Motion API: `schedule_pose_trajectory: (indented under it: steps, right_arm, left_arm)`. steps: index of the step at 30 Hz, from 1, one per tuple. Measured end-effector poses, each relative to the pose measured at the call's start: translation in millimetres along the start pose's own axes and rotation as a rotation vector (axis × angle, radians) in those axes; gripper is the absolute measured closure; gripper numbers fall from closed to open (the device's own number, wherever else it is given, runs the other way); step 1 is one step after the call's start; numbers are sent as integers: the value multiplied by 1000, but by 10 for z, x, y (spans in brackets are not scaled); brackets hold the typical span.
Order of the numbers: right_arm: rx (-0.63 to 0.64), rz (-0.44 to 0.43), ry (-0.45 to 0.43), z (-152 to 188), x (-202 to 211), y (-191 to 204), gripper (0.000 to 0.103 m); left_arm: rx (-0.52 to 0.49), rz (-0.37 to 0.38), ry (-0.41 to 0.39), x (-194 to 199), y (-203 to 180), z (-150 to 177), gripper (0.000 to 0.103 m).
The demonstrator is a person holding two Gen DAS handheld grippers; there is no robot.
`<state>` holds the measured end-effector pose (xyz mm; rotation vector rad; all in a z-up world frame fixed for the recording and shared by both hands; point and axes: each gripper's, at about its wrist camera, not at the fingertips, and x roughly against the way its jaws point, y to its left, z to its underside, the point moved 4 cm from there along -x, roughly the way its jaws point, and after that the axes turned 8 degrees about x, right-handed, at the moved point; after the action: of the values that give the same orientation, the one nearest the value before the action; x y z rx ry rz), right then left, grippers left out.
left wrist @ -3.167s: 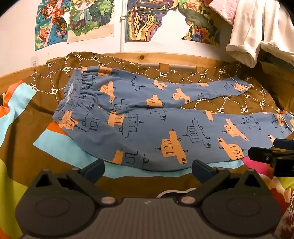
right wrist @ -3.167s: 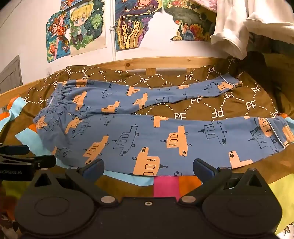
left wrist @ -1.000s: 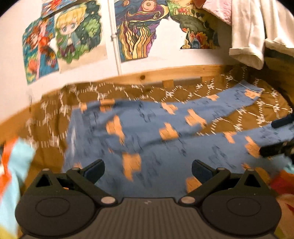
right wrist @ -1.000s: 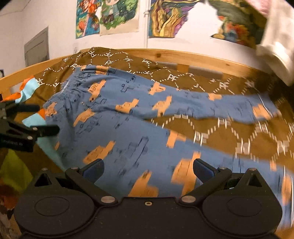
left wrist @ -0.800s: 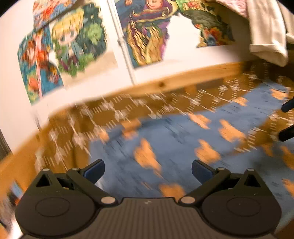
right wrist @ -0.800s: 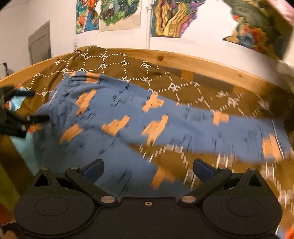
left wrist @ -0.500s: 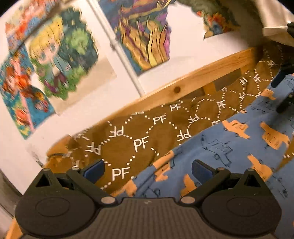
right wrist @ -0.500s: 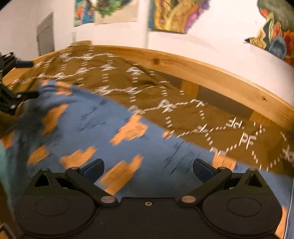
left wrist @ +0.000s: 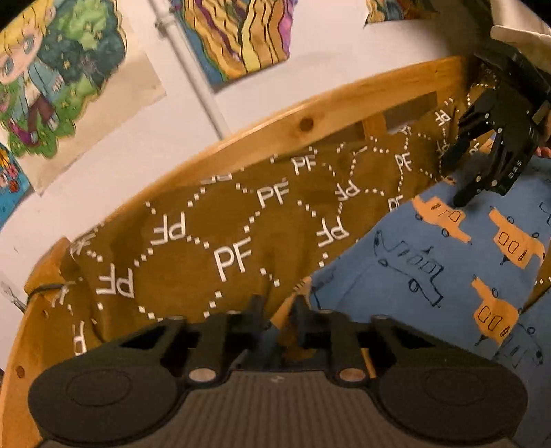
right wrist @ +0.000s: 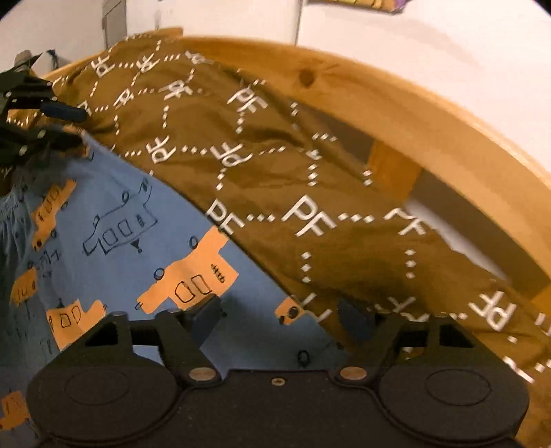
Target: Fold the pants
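Note:
The blue pants [left wrist: 430,262] with orange car prints lie flat on a brown "PF" blanket [left wrist: 220,248]. My left gripper [left wrist: 277,310] is nearly closed on the pants' far waistband corner at the blanket's edge. My right gripper [right wrist: 279,313] is still open, its fingers straddling the far edge of the upper pant leg [right wrist: 144,248]. The right gripper [left wrist: 458,186] also shows in the left wrist view, fingertips down on the pants. The left gripper [right wrist: 65,127] shows at the far left of the right wrist view, at the waistband.
A wooden bed rail [left wrist: 327,117] runs along the far edge of the blanket, close behind both grippers. A white wall with colourful posters [left wrist: 241,31] stands behind it. A pale garment [left wrist: 516,34] hangs at the upper right.
Both grippers have moved from the near side of the bed across to the pants' far edge. The left gripper's fingers have closed in on the waistband corner; the right has narrowed but stays open.

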<state>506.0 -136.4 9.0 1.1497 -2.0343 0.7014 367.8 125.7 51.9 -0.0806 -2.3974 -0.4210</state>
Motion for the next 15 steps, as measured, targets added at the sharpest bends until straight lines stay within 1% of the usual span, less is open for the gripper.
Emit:
schedule_pose_trajectory:
  steps: [1, 2, 3, 4, 6, 7, 9, 12, 15]
  right_arm:
    - [5, -3, 17, -3, -47, 9, 47]
    - [4, -2, 35, -2, -94, 8, 68]
    - [5, -3, 50, -5, -134, 15, 79]
    - [9, -4, 64, -2, -169, 28, 80]
    - [20, -2, 56, -11, -181, 58, 99]
    - [22, -7, 50, -28, -180, 72, 100]
    - [49, 14, 30, -57, -154, 93, 102]
    - [36, 46, -23, -126, -68, 59, 102]
    - [35, 89, -60, -181, -33, 31, 103]
  left_arm:
    - [9, 5, 10, -26, 5, 3, 96]
    - [15, 3, 16, -37, 12, 0, 98]
    - [21, -3, 15, -46, 14, -1, 100]
    - [27, -14, 15, -57, 16, -7, 101]
    - [41, -31, 17, -52, 22, -6, 102]
    - [48, -35, 14, -43, 20, -12, 102]
    - [62, -46, -1, -15, 30, -29, 102]
    - [81, -81, -23, 23, 56, -69, 102]
    - [107, -105, -15, -12, 89, -96, 102]
